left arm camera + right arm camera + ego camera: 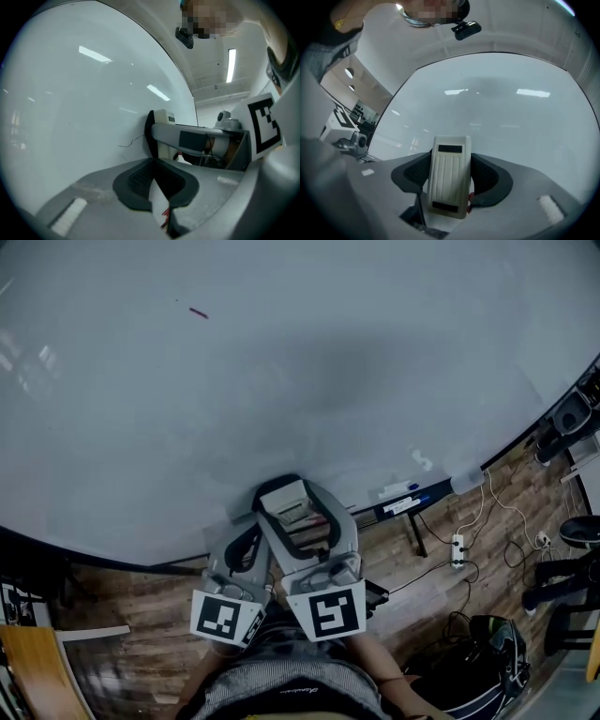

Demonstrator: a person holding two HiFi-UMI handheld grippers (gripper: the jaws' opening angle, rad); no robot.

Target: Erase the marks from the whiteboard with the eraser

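The whiteboard [281, 362] fills most of the head view. It carries a short dark red mark [198, 312] at the upper left. My right gripper [292, 505] is low against the board, shut on a cream ribbed eraser [289, 502]. In the right gripper view the eraser [450, 176] stands between the dark pads and faces the board. My left gripper [246, 542] hangs just left of it, shut with nothing held. In the left gripper view, my left gripper [157, 180] shows shut, with a thin dark line [130, 142] on the whiteboard [84, 112] beside the eraser [162, 117].
The board's ledge holds markers [403, 498] at the lower right. On the wooden floor [141, 601] lie a power strip [457, 547] with cables and a dark bag [483, 662]. Black chair bases [567, 423] stand at the right edge. The person's torso is at the bottom.
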